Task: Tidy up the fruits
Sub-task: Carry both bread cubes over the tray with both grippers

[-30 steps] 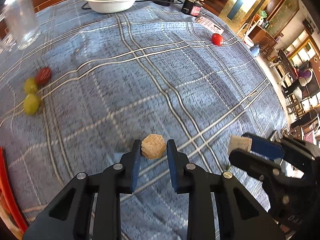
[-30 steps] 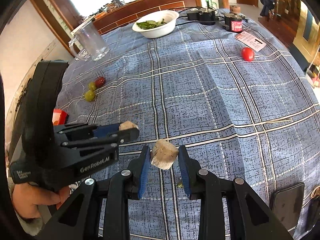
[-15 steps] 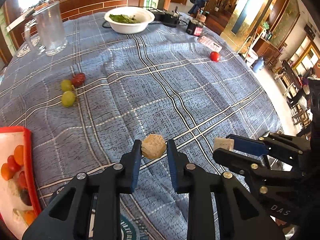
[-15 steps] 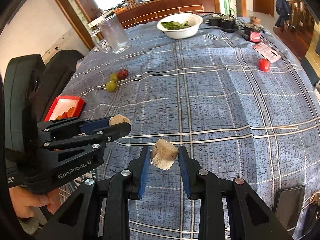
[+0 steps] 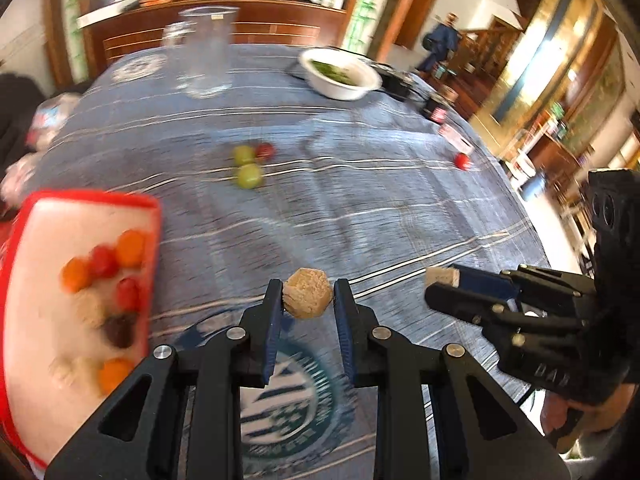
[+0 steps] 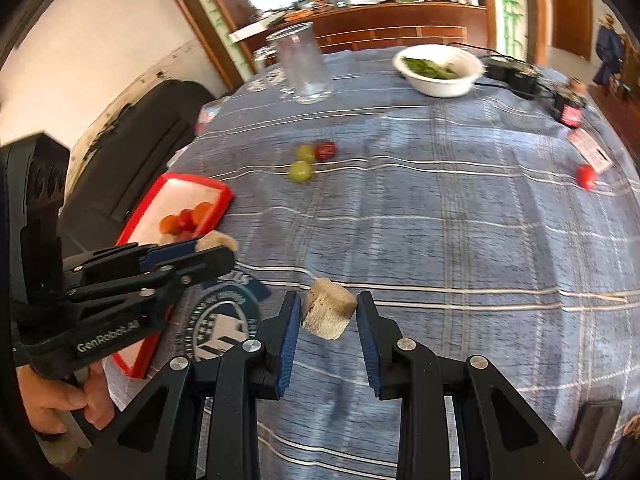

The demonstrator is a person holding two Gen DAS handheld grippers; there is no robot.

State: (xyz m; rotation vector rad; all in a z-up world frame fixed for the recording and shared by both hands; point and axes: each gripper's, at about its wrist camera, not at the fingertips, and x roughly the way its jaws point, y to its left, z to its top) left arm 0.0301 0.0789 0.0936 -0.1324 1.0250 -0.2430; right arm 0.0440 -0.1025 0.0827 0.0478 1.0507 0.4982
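Both grippers (each gripping a chunk) have swung toward the red tray

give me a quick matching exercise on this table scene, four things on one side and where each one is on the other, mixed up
Things:
1. beige chunk
2. green leaves
3. orange fruits
4. lone red fruit

Places:
A. in the white bowl
B. on the cloth near the white card
C. between the left gripper pads
D. in the red-rimmed tray

Pairs: 1-C, 2-A, 3-D, 4-B
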